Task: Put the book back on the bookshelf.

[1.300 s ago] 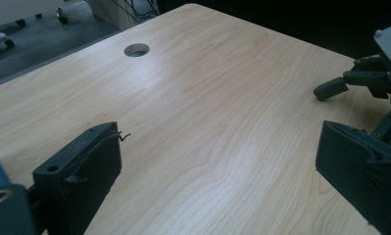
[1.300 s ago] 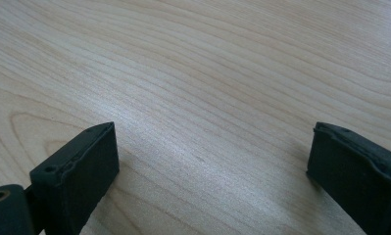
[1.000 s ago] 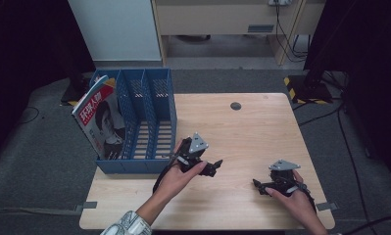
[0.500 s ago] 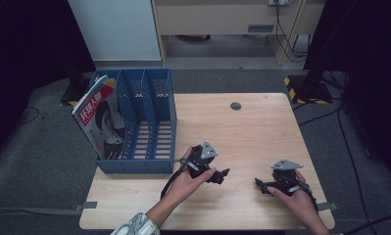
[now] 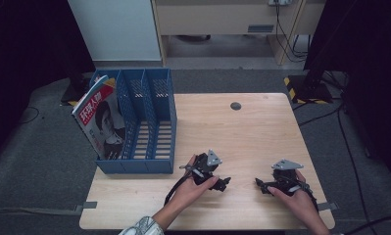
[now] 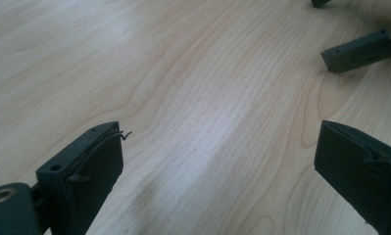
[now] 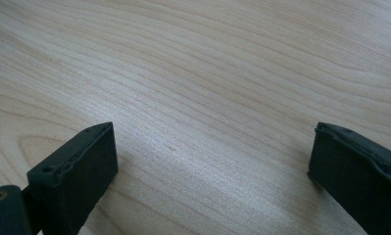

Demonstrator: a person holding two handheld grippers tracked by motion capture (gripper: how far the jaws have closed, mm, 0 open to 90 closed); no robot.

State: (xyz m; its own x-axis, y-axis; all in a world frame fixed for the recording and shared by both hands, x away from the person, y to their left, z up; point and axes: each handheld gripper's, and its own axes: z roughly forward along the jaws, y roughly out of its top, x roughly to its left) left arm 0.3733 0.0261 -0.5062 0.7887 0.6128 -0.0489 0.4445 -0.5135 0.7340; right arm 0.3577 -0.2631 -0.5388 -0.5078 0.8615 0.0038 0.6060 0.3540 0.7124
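Pale wood table (image 5: 242,132) stands on grey carpet; from the high view a blue file rack (image 5: 144,122) with a magazine (image 5: 101,120) sits far left, a small dark disc (image 5: 235,105) far centre. Left gripper (image 5: 224,183) and right gripper (image 5: 259,184) rest near, pointing at each other. Left gripper view: fingers (image 6: 90,166) spread over bare wood, the right gripper's tip (image 6: 359,49) beyond. Right gripper view: fingers (image 7: 80,166) spread, nothing between.
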